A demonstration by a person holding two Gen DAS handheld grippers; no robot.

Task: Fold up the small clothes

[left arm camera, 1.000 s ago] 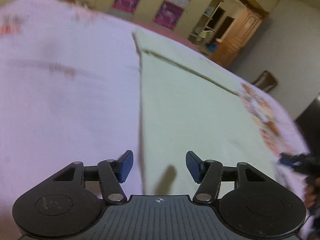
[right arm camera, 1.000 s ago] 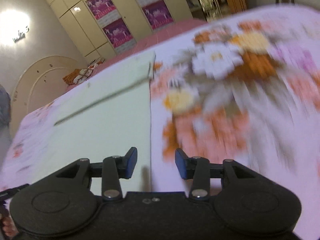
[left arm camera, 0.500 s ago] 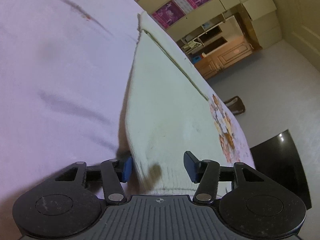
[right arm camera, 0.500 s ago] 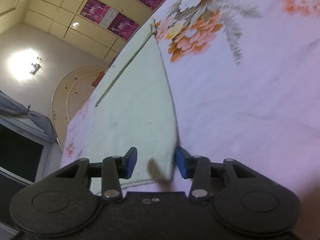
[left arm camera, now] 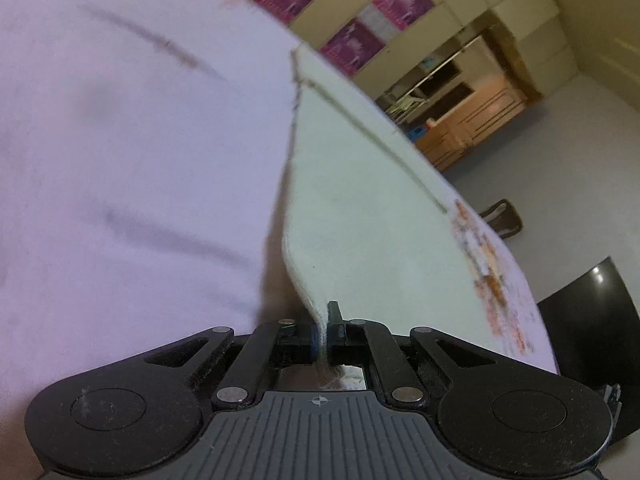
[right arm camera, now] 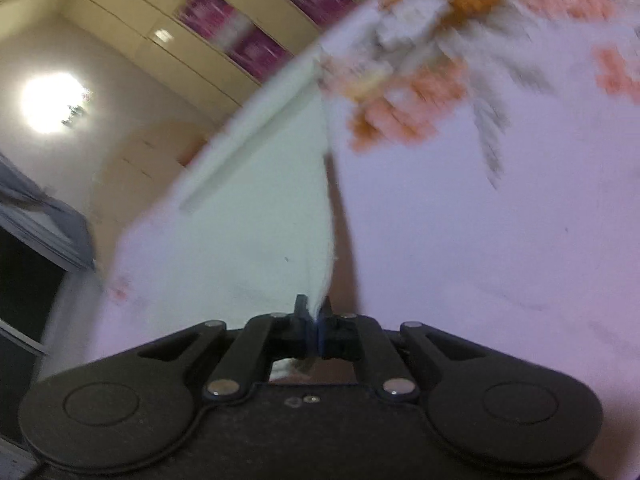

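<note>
The left tool (left arm camera: 322, 334) is clamped tight on the near left corner of a pale green cloth (left arm camera: 360, 208), and the pinched corner rises off the bed sheet (left arm camera: 120, 160). The right tool (right arm camera: 314, 330) is likewise closed on the near right corner of the same cloth (right arm camera: 256, 216). The rest of the cloth lies spread flat on the pink flowered sheet (right arm camera: 480, 240), reaching away toward the wardrobe (left arm camera: 400, 12) doors.

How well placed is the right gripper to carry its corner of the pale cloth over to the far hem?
Probably yes. The right gripper is shut on its near corner of the pale cloth, the left gripper on the other. Nothing lies on the cloth up to the far hem; only the flowered bedsheet flanks it.
</note>
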